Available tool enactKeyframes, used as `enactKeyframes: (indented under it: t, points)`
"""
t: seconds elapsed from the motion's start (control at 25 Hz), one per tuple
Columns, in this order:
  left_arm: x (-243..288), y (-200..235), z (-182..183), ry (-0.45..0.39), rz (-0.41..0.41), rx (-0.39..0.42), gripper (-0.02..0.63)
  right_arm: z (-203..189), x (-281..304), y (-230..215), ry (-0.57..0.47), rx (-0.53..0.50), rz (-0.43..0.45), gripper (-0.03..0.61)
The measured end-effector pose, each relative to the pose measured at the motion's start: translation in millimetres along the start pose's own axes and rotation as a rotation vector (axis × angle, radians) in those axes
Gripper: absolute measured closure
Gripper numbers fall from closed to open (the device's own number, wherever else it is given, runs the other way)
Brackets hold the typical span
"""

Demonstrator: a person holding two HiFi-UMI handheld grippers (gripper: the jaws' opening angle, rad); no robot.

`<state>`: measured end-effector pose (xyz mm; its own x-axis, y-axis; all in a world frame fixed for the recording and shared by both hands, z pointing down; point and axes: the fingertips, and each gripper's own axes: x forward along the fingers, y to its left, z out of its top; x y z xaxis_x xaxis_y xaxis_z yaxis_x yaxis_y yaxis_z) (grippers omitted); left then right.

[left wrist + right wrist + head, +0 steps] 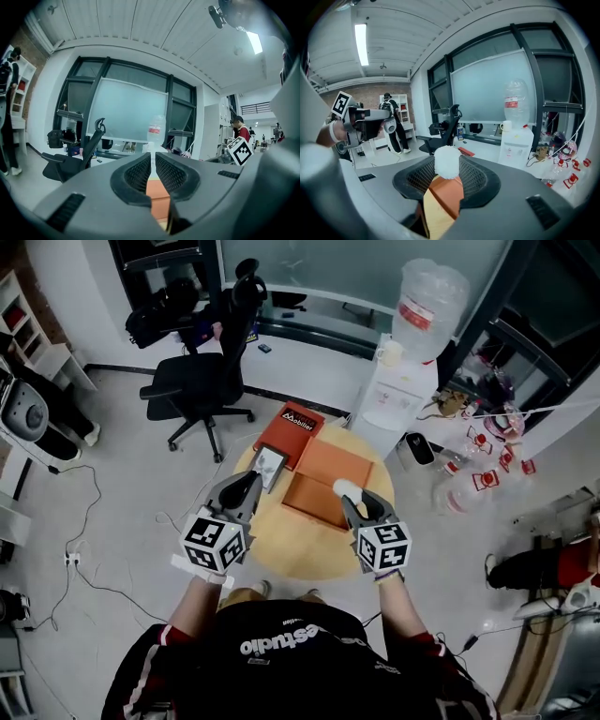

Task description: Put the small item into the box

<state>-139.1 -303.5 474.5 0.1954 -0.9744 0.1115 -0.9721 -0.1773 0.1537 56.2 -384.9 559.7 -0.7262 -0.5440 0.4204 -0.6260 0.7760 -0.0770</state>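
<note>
My right gripper (447,167) pinches a fluffy white ball (447,161) at its ribbed tips. Only the head view shows it above the open orange box (317,495) on the round table (281,554). My left gripper's (153,169) jaws sit almost together, empty.

Office chair (202,381) behind the round table (300,551); water dispenser (405,381) (bottle on top) nearby.

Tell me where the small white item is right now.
In the head view the small white item sits right of centre, pinched between the tips of the right gripper, just over the orange box on the round table.
</note>
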Motion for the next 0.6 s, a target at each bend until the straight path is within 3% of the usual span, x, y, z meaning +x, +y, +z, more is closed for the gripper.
enactKeyframes:
  t: [0.6]
  points:
    - [0, -11, -16, 0.018, 0.012, 0.002, 0.569, -52, 60, -10, 0.131, 0.013, 0.074, 0.399]
